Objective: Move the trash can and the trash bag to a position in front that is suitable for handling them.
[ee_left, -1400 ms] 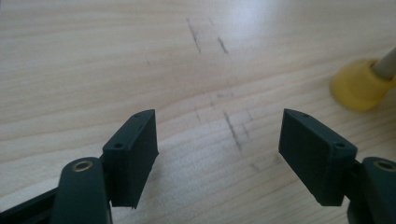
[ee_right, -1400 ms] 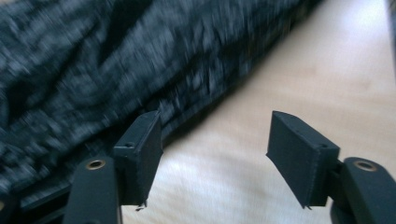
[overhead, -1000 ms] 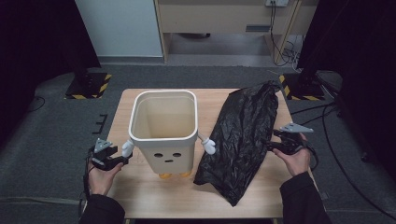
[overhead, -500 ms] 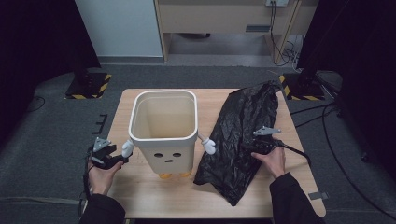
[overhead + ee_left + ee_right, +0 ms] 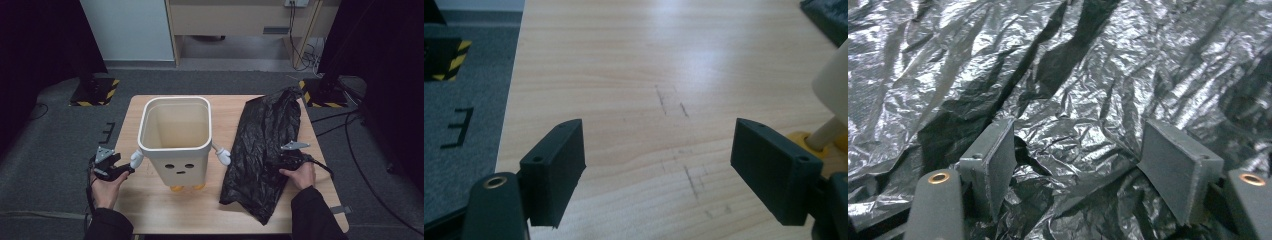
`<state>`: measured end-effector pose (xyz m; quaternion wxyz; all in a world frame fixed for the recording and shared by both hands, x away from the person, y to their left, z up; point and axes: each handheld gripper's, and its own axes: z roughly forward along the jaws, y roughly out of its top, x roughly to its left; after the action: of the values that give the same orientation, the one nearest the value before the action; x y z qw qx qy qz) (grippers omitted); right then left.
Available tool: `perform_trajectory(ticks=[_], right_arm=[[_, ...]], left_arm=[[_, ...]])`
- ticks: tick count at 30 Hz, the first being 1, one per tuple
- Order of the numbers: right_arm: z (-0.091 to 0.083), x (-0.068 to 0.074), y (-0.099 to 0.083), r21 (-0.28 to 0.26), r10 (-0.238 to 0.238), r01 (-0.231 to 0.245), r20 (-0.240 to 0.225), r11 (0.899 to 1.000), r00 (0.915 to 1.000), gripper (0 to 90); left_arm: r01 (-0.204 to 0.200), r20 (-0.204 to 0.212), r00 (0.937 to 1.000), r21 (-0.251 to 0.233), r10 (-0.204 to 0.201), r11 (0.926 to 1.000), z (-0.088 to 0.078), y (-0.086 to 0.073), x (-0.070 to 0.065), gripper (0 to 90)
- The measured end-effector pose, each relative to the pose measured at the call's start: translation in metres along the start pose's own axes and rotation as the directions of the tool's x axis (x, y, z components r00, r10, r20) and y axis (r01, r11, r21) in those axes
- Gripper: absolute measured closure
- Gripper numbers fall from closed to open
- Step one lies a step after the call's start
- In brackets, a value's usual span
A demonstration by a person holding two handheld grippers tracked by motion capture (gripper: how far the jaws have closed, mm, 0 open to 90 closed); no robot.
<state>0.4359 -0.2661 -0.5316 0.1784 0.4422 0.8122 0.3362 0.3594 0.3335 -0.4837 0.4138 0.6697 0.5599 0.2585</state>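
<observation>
Right gripper view: right gripper (image 5: 1075,165) spread over black bag (image 5: 1088,75), lying flat right of bin (image 5: 175,137). Risk: slick film slips, or pinch catches just 1 layer.

1. Black bin bag (image 5: 265,150): thin plastic film, crinkled, glossy where light catches.
2. Cream waste bin (image 5: 175,137): smooth plastic, matt to faintly satin.
3. Counter (image 5: 624,75): pale wood-grain top, smooth, soft sheen, a few dark scuffs.
4. Left tongs (image 5: 659,170) and right tongs (image 5: 1073,167): matt dark plastic, flat pads.
5. Floor (image 5: 55,130): grey carpet, rough.
</observation>
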Motion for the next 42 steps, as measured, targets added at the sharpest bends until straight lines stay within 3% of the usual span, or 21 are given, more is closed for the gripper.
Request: perform_trajectory(ticks=[6, 13, 15, 16, 17, 18, 19, 20, 21, 22, 24, 27, 28, 30, 32, 34, 35, 37, 38, 40, 42], right_arm=[[-0.018, -0.017, -0.016, 0.015, 0.032, -0.032, 0.028, 0.999, 0.9991, 30.4], [-0.034, -0.026, -0.024, 0.031, 0.066, -0.068, 0.044, 0.997, 0.9968, 31.7], [-0.045, -0.024, -0.015, -0.055, 0.095, -0.094, 0.02, 0.994, 0.9953, 31.5], [-0.05, -0.023, -0.01, -0.097, 0.108, -0.106, 0.011, 0.99, 0.9941, 31.3], [-0.056, -0.02, -0.004, -0.14, 0.116, -0.116, -0.003, 0.983, 0.9932, 31.2], [-0.062, -0.018, 0.002, -0.182, 0.117, -0.117, -0.013, 0.976, 0.9931, 31.2], [-0.062, -0.018, 0.002, -0.182, 0.117, -0.117, -0.013, 0.976, 0.9931, 31.2], [-0.073, -0.013, 0.014, -0.25, 0.112, -0.116, -0.03, 0.961, 0.9933, 31.4], [-0.073, -0.013, 0.014, -0.25, 0.112, -0.116, -0.03, 0.961, 0.9933, 31.4], [-0.086, -0.007, 0.028, -0.306, 0.095, -0.105, -0.047, 0.946, 0.9944, 31.5], [-0.096, 0.001, 0.04, -0.351, 0.078, -0.097, -0.068, 0.931, 0.9946, 31.5], [-0.109, 0.014, 0.054, -0.407, 0.039, -0.072, -0.089, 0.911, 0.9953, 31.6], [-0.114, 0.021, 0.06, -0.418, 0.022, -0.065, -0.106, 0.906, 0.9941, 31.6], [-0.119, 0.031, 0.067, -0.444, 0.0, -0.062, -0.138, 0.894, 0.9905, 31.6], [-0.124, 0.044, 0.075, -0.461, -0.02, -0.074, -0.196, 0.884, 0.9804, 31.3], [-0.127, 0.061, 0.084, -0.473, -0.043, -0.082, -0.248, 0.877, 0.9679, 30.2], [-0.127, 0.061, 0.084, -0.473, -0.043, -0.082, -0.248, 0.877, 0.9679, 30.2], [-0.128, 0.075, 0.09, -0.481, -0.079, -0.067, -0.276, 0.874, 0.958, 30.2], [-0.127, 0.082, 0.093, -0.481, -0.09, -0.066, -0.294, 0.874, 0.9514, 30.2], [-0.12, 0.101, 0.098, -0.464, -0.111, -0.067, -0.345, 0.883, 0.9322, 30.2], [-0.114, 0.11, 0.1, -0.451, -0.125, -0.055, -0.359, 0.891, 0.9248, 30.2]], left_arm=[[-0.004, 0.043, 0.999, -0.069, 0.007, 0.9976, -0.005, 0.005, -0.003, 23.2], [0.007, 0.04, 0.9992, -0.139, -0.002, 0.9903, -0.018, 0.013, -0.003, 24.3], [0.018, 0.037, 0.9993, -0.168, -0.012, 0.9857, -0.025, 0.017, -0.003, 24.8], [0.012, 0.031, 0.9995, -0.204, -0.005, 0.9788, -0.033, 0.022, -0.002, 24.8], [0.012, 0.031, 0.9995, -0.204, -0.005, 0.9788, -0.033, 0.022, -0.002, 24.8], [0.013, 0.03, 0.9995, -0.239, -0.006, 0.971, -0.042, 0.028, -0.002, 25.0], [0.013, 0.03, 0.9995, -0.239, -0.006, 0.971, -0.042, 0.028, -0.002, 25.5], [0.013, 0.039, 0.9992, -0.282, -0.002, 0.9594, -0.051, 0.035, -0.003, 26.3], [0.013, 0.039, 0.9992, -0.282, -0.002, 0.9594, -0.051, 0.035, -0.003, 26.5], [0.006, 0.042, 0.9991, -0.302, 0.007, 0.9533, -0.057, 0.039, -0.004, 26.7], [0.004, 0.053, 0.9985, -0.336, 0.015, 0.9419, -0.07, 0.047, -0.006, 26.9], [-0.005, 0.057, 0.998, -0.35, 0.027, 0.9367, -0.079, 0.052, -0.007, 27.7], [-0.008, 0.072, 0.9967, -0.366, 0.037, 0.9306, -0.088, 0.056, -0.012, 28.6], [0.002, 0.104, 0.9938, -0.377, 0.04, 0.9264, -0.093, 0.057, -0.018, 30.2], [-0.007, 0.162, 0.9844, -0.355, 0.069, 0.9348, -0.097, 0.058, -0.026, 30.3], [-0.022, 0.177, 0.9802, -0.349, 0.089, 0.9368, -0.099, 0.056, -0.032, 31.4], [-0.022, 0.177, 0.9802, -0.349, 0.089, 0.9368, -0.099, 0.056, -0.032, 33.0], [-0.028, 0.187, 0.9777, -0.338, 0.096, 0.9409, -0.101, 0.054, -0.038, 33.4], [-0.035, 0.192, 0.9759, -0.328, 0.103, 0.944, -0.101, 0.054, -0.04, 34.1], [-0.042, 0.207, 0.9719, -0.315, 0.112, 0.9481, -0.099, 0.052, -0.043, 37.4], [-0.077, 0.226, 0.963, -0.289, 0.146, 0.9542, -0.093, 0.05, -0.05, 39.2]])
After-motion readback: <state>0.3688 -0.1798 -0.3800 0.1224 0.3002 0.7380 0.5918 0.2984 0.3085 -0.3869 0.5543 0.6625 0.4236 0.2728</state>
